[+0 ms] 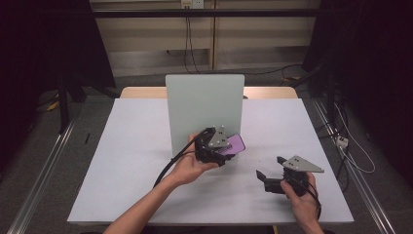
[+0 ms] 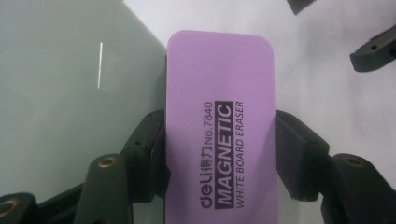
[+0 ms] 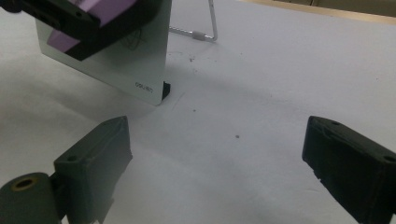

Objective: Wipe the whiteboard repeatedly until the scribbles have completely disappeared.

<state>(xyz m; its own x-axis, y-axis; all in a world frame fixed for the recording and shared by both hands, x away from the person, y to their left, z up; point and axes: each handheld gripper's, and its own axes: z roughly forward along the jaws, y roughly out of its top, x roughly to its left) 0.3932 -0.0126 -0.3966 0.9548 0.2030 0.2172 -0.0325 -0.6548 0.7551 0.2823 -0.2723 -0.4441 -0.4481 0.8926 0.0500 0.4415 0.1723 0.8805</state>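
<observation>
Item: eraser [image 2: 218,126], purple, rounded block, printed "MAGNETIC WHITE BOARD ERASER"; pinched across its width between the fingers [image 2: 147,140] of the left gripper [image 1: 225,146], held off the bench [image 1: 131,161] just in front of the board's lower right part. Item: board [image 1: 204,109], pale green-grey, upright on a wire stand near the bench's middle; a thin light streak [image 2: 99,65] shows on its face in the left gripper view, and faint scribbles [image 3: 133,42] in the right gripper view. Item: right gripper [image 1: 272,175], fingers spread wide on nothing, resting low at the bench's right front, well apart from the board. Step in hand, as judged: wiping the board, eraser brought up to its face. Next move, as judged: press the eraser's felt side flat to the board and sweep over the marks, with light pressure so the stand does not tip; the free gripper could steady the board's edge.
</observation>
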